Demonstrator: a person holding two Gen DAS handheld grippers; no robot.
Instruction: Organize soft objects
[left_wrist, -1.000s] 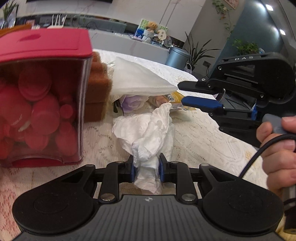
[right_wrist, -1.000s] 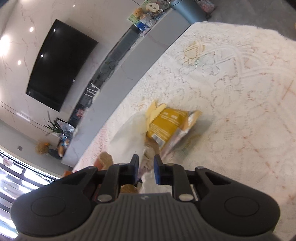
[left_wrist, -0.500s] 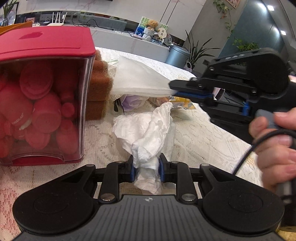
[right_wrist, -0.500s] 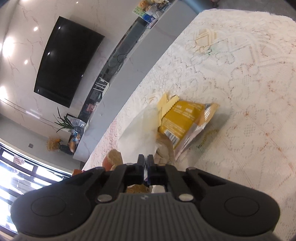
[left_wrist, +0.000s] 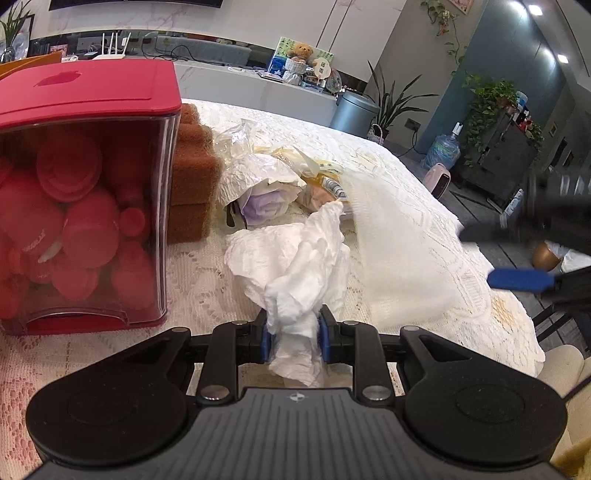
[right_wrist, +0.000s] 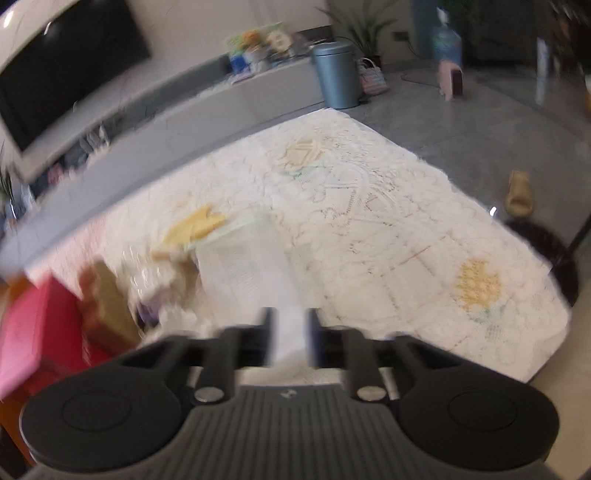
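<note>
My left gripper (left_wrist: 291, 339) is shut on a crumpled white tissue (left_wrist: 295, 266) that rises in front of it above the lace tablecloth. My right gripper (right_wrist: 290, 334), blurred by motion, has its jaws apart around a thin white sheet (right_wrist: 258, 273). That sheet also shows in the left wrist view (left_wrist: 399, 258), stretched toward the right gripper (left_wrist: 517, 258) at the right edge. A pile of soft things lies behind: crumpled paper (left_wrist: 255, 173), a purple item (left_wrist: 262, 206) and a yellow packet (left_wrist: 325, 177).
A red-lidded clear box (left_wrist: 85, 206) full of red balls stands at the left, with stacked brown sponges (left_wrist: 192, 173) behind it. The table edge (left_wrist: 517, 325) drops off at the right. A chair and floor lie beyond it.
My right gripper closed on the white sheet and pulled it off the pile, to the right and toward me, then its jaws spread. The pile beneath is uncovered. The left gripper stayed put.
</note>
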